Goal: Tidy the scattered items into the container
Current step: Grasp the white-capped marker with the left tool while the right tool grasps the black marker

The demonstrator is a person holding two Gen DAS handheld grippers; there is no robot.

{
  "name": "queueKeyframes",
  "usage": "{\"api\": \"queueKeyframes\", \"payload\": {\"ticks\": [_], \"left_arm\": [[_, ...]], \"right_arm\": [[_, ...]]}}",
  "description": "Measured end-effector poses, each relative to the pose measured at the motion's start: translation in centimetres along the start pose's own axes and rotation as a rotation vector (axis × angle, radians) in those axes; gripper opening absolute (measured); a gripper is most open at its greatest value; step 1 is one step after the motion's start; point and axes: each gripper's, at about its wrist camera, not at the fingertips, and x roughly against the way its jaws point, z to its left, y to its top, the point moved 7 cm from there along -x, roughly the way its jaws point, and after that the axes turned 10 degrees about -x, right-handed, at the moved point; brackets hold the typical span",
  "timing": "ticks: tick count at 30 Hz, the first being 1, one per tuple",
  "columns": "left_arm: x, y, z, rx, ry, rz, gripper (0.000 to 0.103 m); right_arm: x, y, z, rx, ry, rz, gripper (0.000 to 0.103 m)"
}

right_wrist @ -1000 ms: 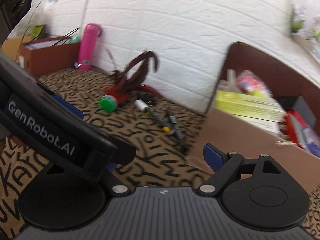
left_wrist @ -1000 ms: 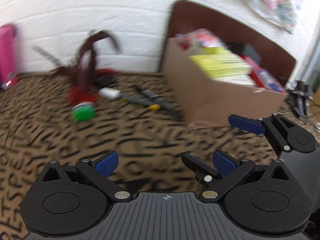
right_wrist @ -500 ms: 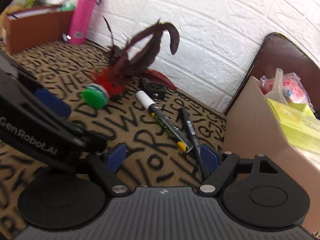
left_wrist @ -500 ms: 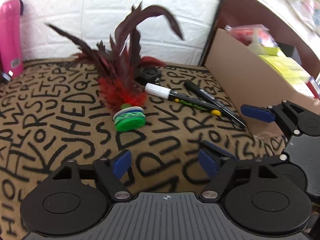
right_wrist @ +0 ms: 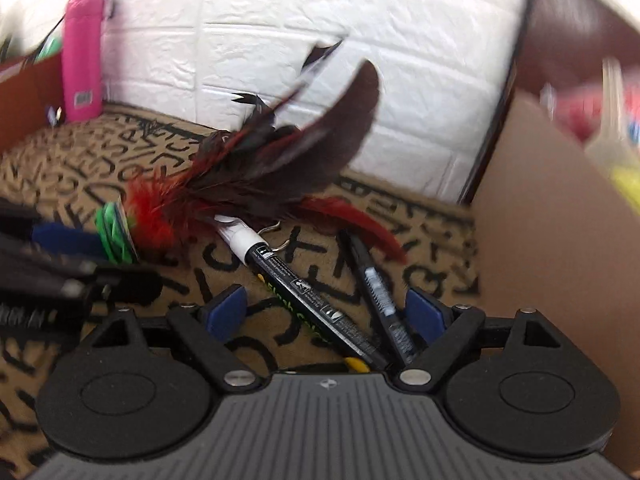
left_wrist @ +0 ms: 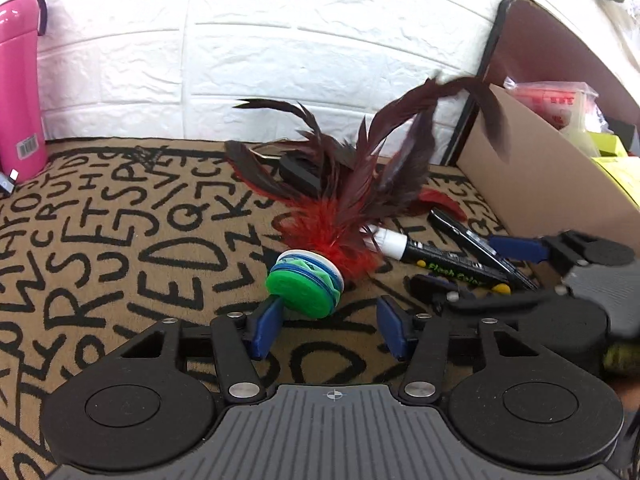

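A feather shuttlecock (left_wrist: 306, 284) with a green disc base and red and dark feathers lies tipped on the letter-print mat. My left gripper (left_wrist: 330, 328) has its jaws closing around the disc. The left pad is at the disc's edge, and the right pad stands apart from it. A black marker (right_wrist: 304, 292) with a white cap and a thin black pen (right_wrist: 378, 292) lie side by side between the open fingers of my right gripper (right_wrist: 325, 314). That right gripper (left_wrist: 474, 266) also straddles the marker (left_wrist: 452, 260) in the left wrist view. The cardboard box (left_wrist: 540, 184) stands at the right.
The cardboard box (right_wrist: 552, 220) holds several packets and yellow books. A pink bottle (left_wrist: 18, 92) stands by the white brick wall at far left. A small black object (left_wrist: 298, 172) lies behind the feathers. A dark brown panel (left_wrist: 560, 52) rises behind the box.
Both grippers moved forward and down onto the items. The left jaws narrowed and now flank the shuttlecock's disc. The marker and pen now lie between the right fingers.
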Motion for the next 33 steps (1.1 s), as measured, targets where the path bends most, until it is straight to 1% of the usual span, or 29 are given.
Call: {"api": "queueKeyframes", "payload": {"ticks": [1,2,3,4,5,6,7,8,13,16,20,23,25,28,29,30,31,32,33], "left_arm": [[0.3,-0.3,-0.1,0.005,-0.007,0.000,0.069],[0.8,-0.6,-0.1,0.014,-0.018,0.000,0.070],[1.3,-0.9,-0.1,0.027,-0.033,0.001,0.070],[1.8,-1.4,-0.2,0.043,-0.048,0.002,0.070],[2.2,-1.8,-0.2,0.061,-0.062,0.003,0.071],[2.7,-2.3,-0.3,0.080,-0.074,0.005,0.071],[3.1,-2.8,-0.4,0.093,-0.081,0.006,0.073],[3.6,-3.3,-0.6,0.102,-0.084,0.006,0.075],[4.9,-5.0,-1.9,0.110,-0.082,0.024,0.075],[6.1,-6.1,-3.3,0.112,-0.111,0.040,0.075],[7.9,-8.2,-5.7,0.101,-0.129,0.047,0.075],[9.1,-9.7,-7.5,0.094,-0.137,0.049,0.076],[9.8,-10.6,-8.3,0.089,-0.121,0.049,0.076],[10.6,-11.4,-9.2,0.072,-0.091,0.051,0.074],[10.7,-11.5,-9.4,0.064,-0.081,0.053,0.073],[10.6,-11.5,-9.6,0.053,-0.068,0.056,0.071],[10.4,-11.4,-9.6,0.040,-0.055,0.058,0.065],[10.3,-11.2,-9.6,0.035,-0.049,0.060,0.055],[10.1,-11.0,-9.5,0.041,-0.046,0.063,0.050]], "right_arm": [[0.2,-0.1,-0.2,-0.031,0.025,0.015,0.081],[0.6,-0.4,-0.2,-0.033,0.038,0.021,0.078],[1.2,-0.7,-0.1,-0.020,0.045,0.022,0.069],[1.9,-1.2,0.2,-0.011,0.056,0.024,0.057],[2.4,-1.6,0.6,-0.008,0.067,0.027,0.051],[3.0,-2.2,0.9,-0.005,0.077,0.030,0.042],[3.8,-2.8,1.3,0.002,0.085,0.033,0.036],[4.5,-3.5,1.8,0.017,0.097,0.036,0.035],[7.6,-6.4,4.0,0.063,0.117,0.028,0.034],[9.6,-8.2,4.7,0.034,0.133,0.047,0.034],[12.6,-11.0,5.6,0.026,0.149,0.064,0.035],[15.1,-13.1,6.1,0.017,0.175,0.076,0.040],[16.9,-14.4,6.6,0.022,0.211,0.086,0.053],[19.0,-15.8,6.3,0.010,0.244,0.078,0.051],[19.5,-16.1,5.9,0.005,0.239,0.078,0.051],[19.8,-16.3,5.3,0.002,0.224,0.079,0.048],[19.9,-16.4,4.8,0.003,0.205,0.079,0.043],[19.9,-16.4,4.3,-0.001,0.188,0.079,0.040],[19.8,-16.2,3.8,-0.010,0.175,0.078,0.036]]}}
